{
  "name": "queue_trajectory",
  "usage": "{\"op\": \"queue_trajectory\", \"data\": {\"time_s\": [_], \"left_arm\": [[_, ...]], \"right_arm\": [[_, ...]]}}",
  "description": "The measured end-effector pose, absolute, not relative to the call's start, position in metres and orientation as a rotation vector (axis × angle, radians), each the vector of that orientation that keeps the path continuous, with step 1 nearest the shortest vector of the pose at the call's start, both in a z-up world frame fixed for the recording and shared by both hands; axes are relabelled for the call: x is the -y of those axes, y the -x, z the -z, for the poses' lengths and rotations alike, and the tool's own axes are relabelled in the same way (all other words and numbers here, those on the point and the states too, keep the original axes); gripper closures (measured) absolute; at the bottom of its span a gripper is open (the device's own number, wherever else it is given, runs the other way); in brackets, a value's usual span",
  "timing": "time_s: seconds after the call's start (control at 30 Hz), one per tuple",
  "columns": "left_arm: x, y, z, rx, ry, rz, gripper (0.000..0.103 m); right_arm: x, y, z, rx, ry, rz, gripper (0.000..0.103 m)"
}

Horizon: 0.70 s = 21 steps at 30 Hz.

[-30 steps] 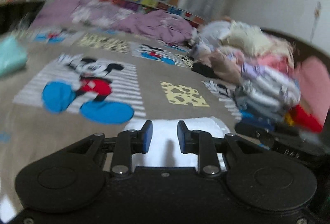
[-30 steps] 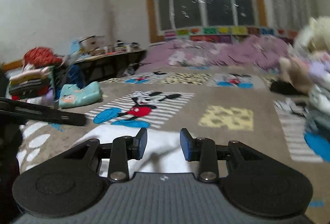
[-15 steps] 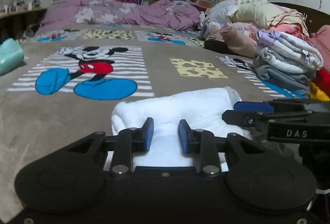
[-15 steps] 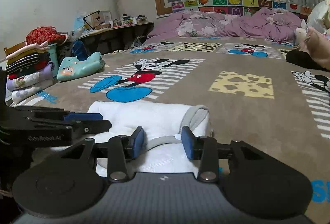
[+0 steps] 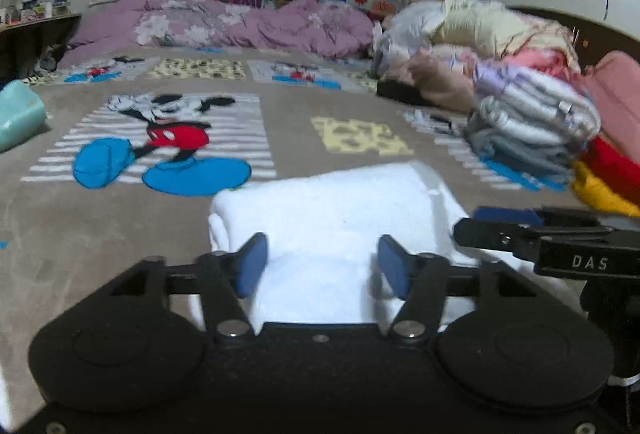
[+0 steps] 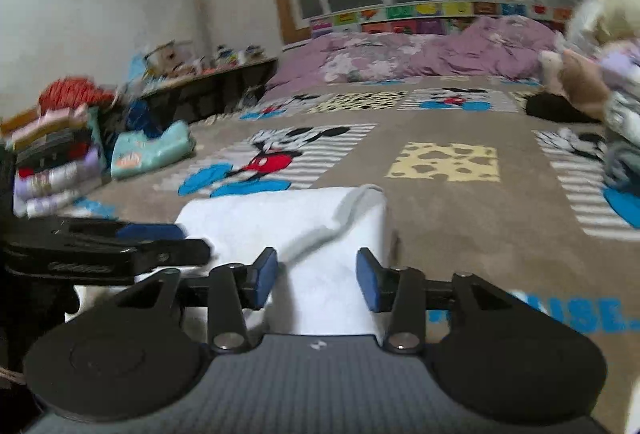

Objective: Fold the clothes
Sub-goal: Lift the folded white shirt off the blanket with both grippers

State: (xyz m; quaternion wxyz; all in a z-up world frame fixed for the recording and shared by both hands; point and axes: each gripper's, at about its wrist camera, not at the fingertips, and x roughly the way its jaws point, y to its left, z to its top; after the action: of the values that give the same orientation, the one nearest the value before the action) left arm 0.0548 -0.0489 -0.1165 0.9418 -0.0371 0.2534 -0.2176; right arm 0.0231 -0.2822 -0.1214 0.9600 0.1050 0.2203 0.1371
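A folded white garment point(image 5: 336, 218) lies on the brown Mickey Mouse blanket point(image 5: 120, 218), right in front of both grippers. It also shows in the right wrist view point(image 6: 288, 230), with a grey collar edge at its right side. My left gripper point(image 5: 322, 270) is open, its blue pads apart over the garment's near edge and holding nothing. My right gripper point(image 6: 316, 276) is open too, over the garment's near right part. The right gripper shows from the side in the left wrist view point(image 5: 540, 238); the left gripper shows in the right wrist view point(image 6: 120, 248).
A stack of folded clothes point(image 5: 532, 126) and a loose heap point(image 5: 480, 34) lie at the right. Another folded stack point(image 6: 52, 162) and a teal item point(image 6: 152, 150) sit at the left. A purple quilt point(image 5: 240, 22) lies at the far end under the window.
Both grippers have opened wider; their pads were close together half a second ago. The white garment stays folded on the blanket in the same place.
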Motion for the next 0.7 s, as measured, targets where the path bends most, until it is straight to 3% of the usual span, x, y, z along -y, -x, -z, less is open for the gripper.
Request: {"op": "queue_trajectory", "data": {"time_s": [0.07,0.23,0.4,0.57,0.7], "left_arm": [[0.039,-0.051,0.109,-0.51,0.14,0.424,0.028],[-0.008,-0.065,0.11,-0.58,0.483,0.364,0.025],[-0.041,-0.08,0.14,-0.728,0.797,0.331,0.025],[-0.03,-0.084,0.159,-0.816,0.836,0.351,0.025],[-0.023,-0.085,0.162,-0.823,0.851,0.372,0.026]], "right_arm": [[0.299,-0.019,0.12,-0.433,-0.31,-0.254,0.036],[0.342,-0.025,0.14,-0.473,-0.65,-0.239,0.036],[0.352,-0.035,0.155,-0.506,-0.811,-0.282,0.032],[0.341,-0.057,0.182,-0.663,-0.867,-0.301,0.029],[0.343,-0.062,0.187,-0.685,-0.919,-0.334,0.03]]}}
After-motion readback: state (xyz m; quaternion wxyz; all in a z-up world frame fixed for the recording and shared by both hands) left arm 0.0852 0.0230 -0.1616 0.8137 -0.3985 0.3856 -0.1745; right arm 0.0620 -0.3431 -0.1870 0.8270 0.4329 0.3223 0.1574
